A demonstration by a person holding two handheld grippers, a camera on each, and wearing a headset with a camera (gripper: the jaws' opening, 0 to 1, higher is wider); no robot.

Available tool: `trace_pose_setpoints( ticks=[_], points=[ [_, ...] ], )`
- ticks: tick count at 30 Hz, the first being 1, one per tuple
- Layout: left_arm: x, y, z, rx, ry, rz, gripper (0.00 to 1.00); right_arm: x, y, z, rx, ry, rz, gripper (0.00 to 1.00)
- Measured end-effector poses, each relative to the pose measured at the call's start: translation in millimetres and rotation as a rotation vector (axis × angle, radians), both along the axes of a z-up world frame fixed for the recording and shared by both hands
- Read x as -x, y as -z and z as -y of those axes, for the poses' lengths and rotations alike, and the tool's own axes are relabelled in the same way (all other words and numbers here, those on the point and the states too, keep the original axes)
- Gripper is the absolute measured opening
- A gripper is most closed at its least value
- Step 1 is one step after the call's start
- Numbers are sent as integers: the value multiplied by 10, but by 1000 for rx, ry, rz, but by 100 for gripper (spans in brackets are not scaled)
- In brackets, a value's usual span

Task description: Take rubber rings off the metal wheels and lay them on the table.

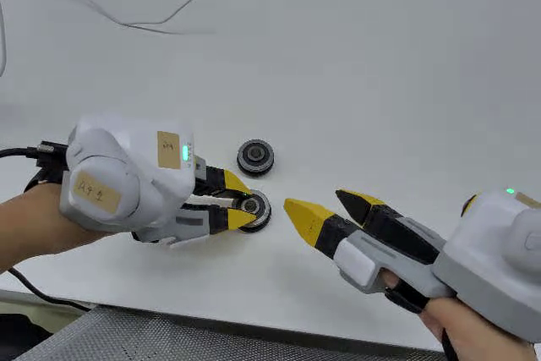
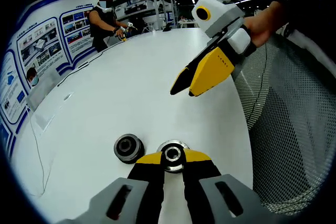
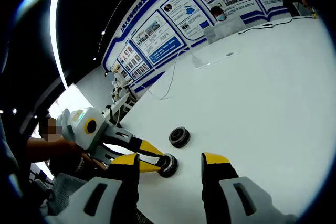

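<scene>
Two small round metal wheels, each wearing a black rubber ring, lie on the white table [image 1: 380, 82]. The far wheel [image 1: 255, 156] lies free, while the near wheel [image 1: 262, 209] is pinched between the narrow yellow-tipped jaws of the left gripper [image 1: 250, 205]. The right gripper [image 1: 314, 199] hovers just beside it, jaws wide and empty. One grey cable [image 1: 127, 22] trails across the table's far side.

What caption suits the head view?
Left tongs clamp a metal wheel on the table; open right tongs hover nearby, second wheel behind.
</scene>
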State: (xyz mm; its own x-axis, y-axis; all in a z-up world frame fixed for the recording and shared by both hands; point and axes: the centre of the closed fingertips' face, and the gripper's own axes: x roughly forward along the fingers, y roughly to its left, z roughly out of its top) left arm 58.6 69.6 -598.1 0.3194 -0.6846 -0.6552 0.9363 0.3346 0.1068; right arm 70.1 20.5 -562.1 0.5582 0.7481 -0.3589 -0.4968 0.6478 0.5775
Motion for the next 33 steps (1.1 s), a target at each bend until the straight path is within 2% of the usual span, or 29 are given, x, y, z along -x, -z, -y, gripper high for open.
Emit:
trace_pose_setpoints(
  ticks=[6,8,12,16,23,33],
  points=[
    [-5,2,-2,5,3,5,13,-5,5,-119,-60,12,-51,49],
    [-6,3,-8,20,3,2,13,-21,9,-165,-96,31,-88,49],
    [-4,0,-1,22,14,12,13,-28,48,-255,-92,23,-102,48],
    [-1,-2,3,18,29,21,13,8,133,-316,-116,21,-173,47],
    [1,-4,8,22,37,34,13,45,193,-401,-153,24,-243,46],
    [2,-6,7,29,42,44,13,66,275,-478,-144,15,-297,46]
  ],
)
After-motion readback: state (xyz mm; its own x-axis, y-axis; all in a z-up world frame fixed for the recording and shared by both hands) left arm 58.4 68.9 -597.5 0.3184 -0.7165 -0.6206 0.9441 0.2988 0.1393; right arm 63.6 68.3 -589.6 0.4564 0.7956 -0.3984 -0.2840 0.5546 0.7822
